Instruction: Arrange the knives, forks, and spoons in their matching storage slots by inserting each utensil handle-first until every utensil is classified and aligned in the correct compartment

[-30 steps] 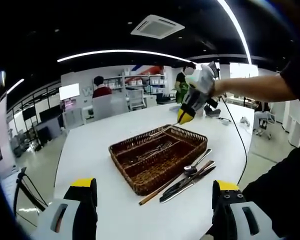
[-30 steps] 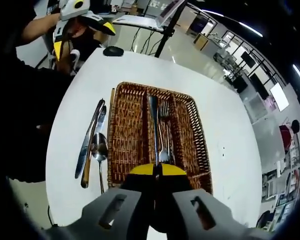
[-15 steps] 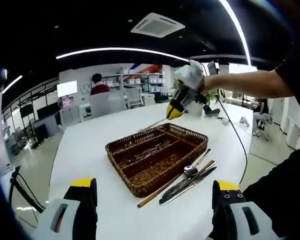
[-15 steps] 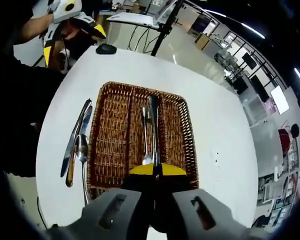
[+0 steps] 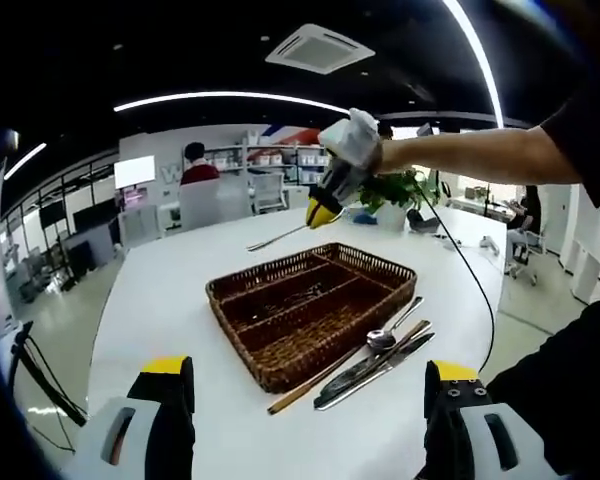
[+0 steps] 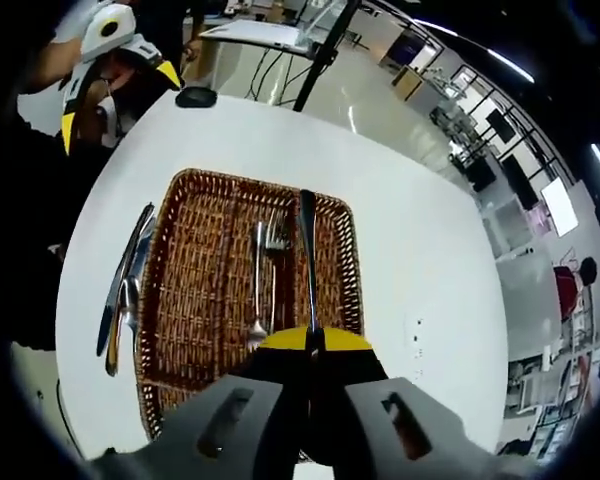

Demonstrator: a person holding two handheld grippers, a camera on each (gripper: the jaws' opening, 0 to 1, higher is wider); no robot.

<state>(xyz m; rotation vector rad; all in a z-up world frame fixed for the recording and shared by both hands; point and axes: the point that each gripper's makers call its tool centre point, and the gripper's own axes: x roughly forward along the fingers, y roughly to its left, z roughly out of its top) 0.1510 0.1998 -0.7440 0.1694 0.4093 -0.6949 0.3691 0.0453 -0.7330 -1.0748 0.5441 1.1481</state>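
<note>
Wicker tray (image 5: 280,345) on the white table (image 5: 170,300), right gripper (image 5: 320,212) clamped on a utensil (image 5: 275,238) above it.
Left gripper view: own jaws wide, loose cutlery (image 5: 375,355) beside the tray. Right gripper view: forks (image 6: 265,270) in the middle slot; the held utensil's type is hard to tell.

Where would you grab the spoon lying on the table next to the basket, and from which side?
Probably by the thin handle of the spoon, coming from above with the jaws across it. It lies flat on the white table, pressed close against the knives beside the wicker basket, so its handle end pointing away from them looks the freest part.
</note>
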